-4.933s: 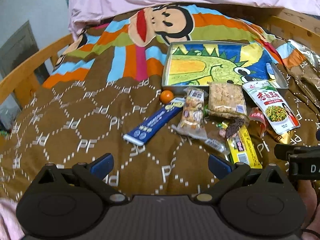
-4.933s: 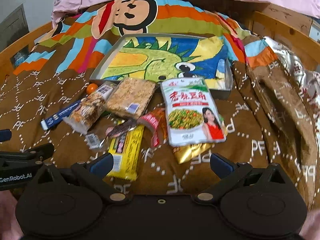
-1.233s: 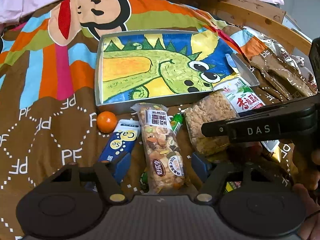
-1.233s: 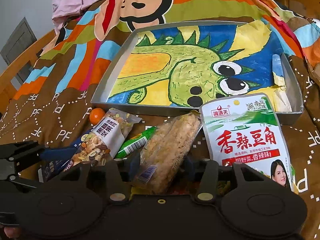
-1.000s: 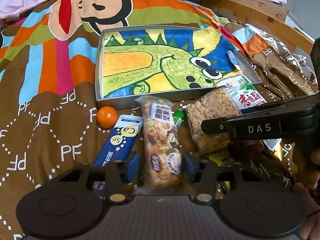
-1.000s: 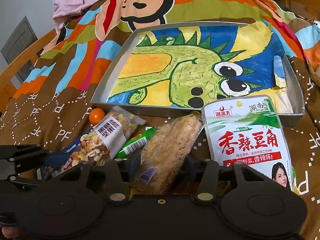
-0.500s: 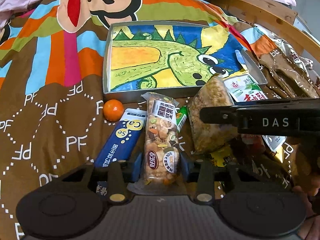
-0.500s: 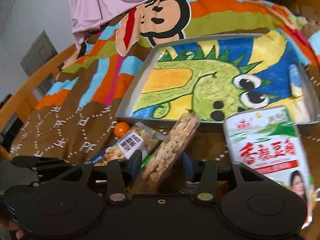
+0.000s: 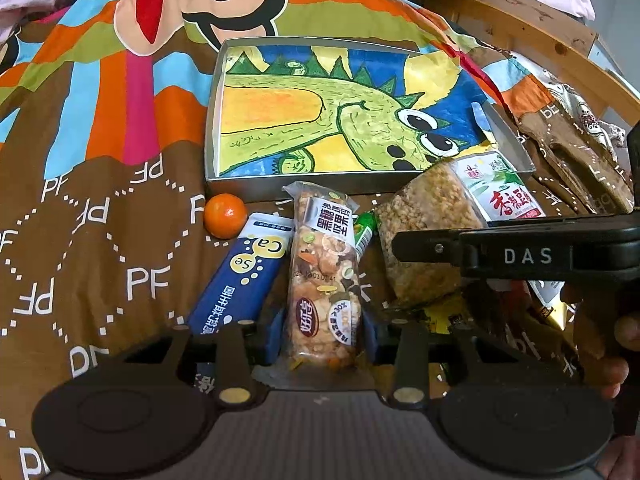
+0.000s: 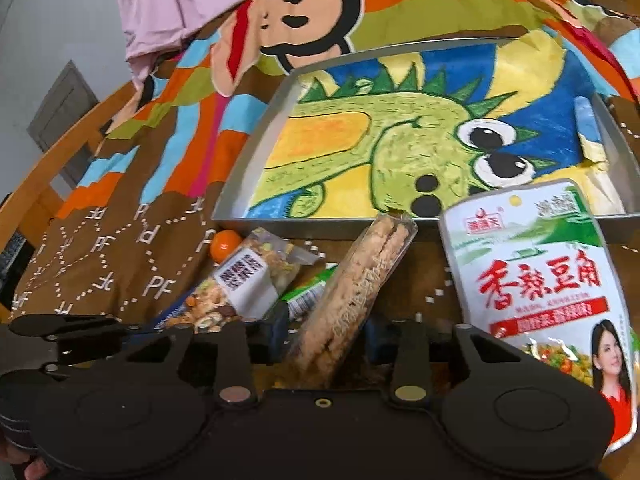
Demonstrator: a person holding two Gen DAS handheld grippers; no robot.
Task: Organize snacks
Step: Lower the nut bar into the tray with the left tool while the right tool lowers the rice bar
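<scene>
My left gripper [image 9: 320, 338] is shut on a clear mixed-nut snack pack [image 9: 324, 264], which points toward the tray. My right gripper [image 10: 326, 338] is shut on a brown crispy-rice cake pack [image 10: 352, 288], held on edge and tilted toward the tray; it also shows in the left wrist view [image 9: 424, 240]. A shallow grey tray with a green dinosaur drawing [image 9: 216, 92] [image 10: 256, 160] lies just beyond both packs, with nothing in it. The nut pack also shows in the right wrist view [image 10: 240, 284].
On the brown bedspread lie a small orange [image 9: 225, 216], a blue Ca/Se tube box [image 9: 244, 280], a green stick pack [image 9: 364, 228], a white-green bean snack bag [image 10: 544, 280] and a yellow pack [image 9: 444, 314]. A wooden bed rail [image 9: 552, 40] runs along the right.
Both grippers came down over the snack pile and shut, the left on the nut pack, the right on the rice cake pack. The right one has lifted and turned its pack on edge.
</scene>
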